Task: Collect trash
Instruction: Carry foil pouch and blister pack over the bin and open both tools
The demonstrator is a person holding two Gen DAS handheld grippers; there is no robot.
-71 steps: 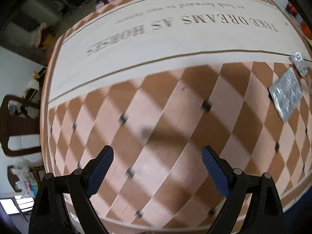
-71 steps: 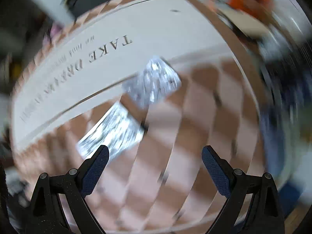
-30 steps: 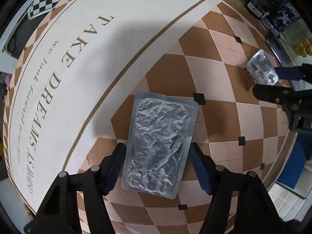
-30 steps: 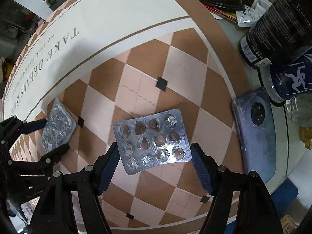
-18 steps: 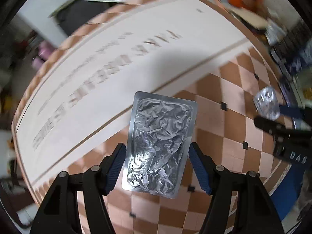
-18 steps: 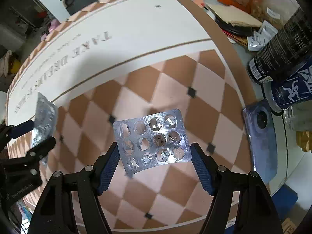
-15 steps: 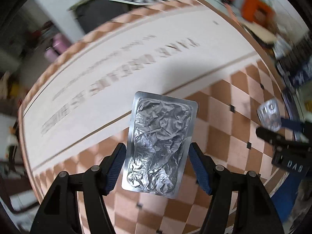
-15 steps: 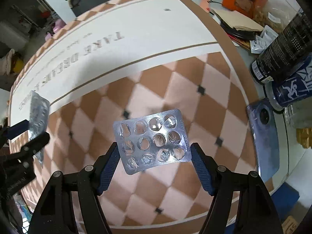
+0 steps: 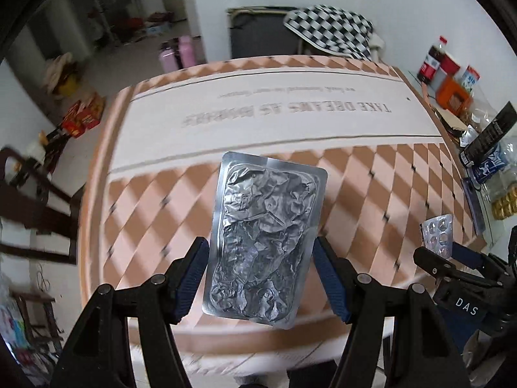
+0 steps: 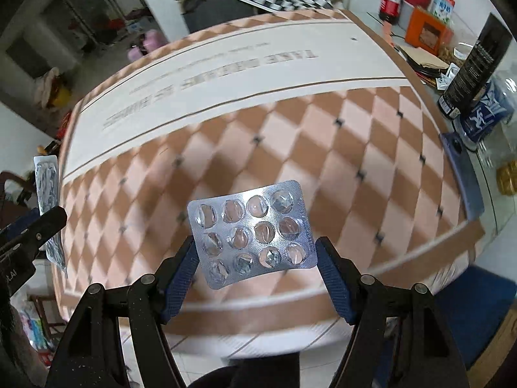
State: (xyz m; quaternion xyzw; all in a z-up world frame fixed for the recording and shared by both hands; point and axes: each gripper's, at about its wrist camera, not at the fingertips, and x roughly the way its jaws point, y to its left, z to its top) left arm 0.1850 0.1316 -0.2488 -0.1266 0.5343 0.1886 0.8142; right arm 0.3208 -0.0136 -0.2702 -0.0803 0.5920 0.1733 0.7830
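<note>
Left hand-held gripper squeezes a crinkled foil pill sheet between its half-open jaws. Right hand-held gripper pinches an empty pill pack the same way, above the tabletop.

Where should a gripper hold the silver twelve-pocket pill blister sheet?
Across its two short edges, coming in along the sheet's plane from the lower long edge, as the right gripper does now. The silver twelve-pocket pill blister sheet is thin and flat, so only its edges give the pads opposing surfaces; its faces are bumpy with crushed pockets. The left gripper clamps the crumpled foil blister sheet likewise.
</note>
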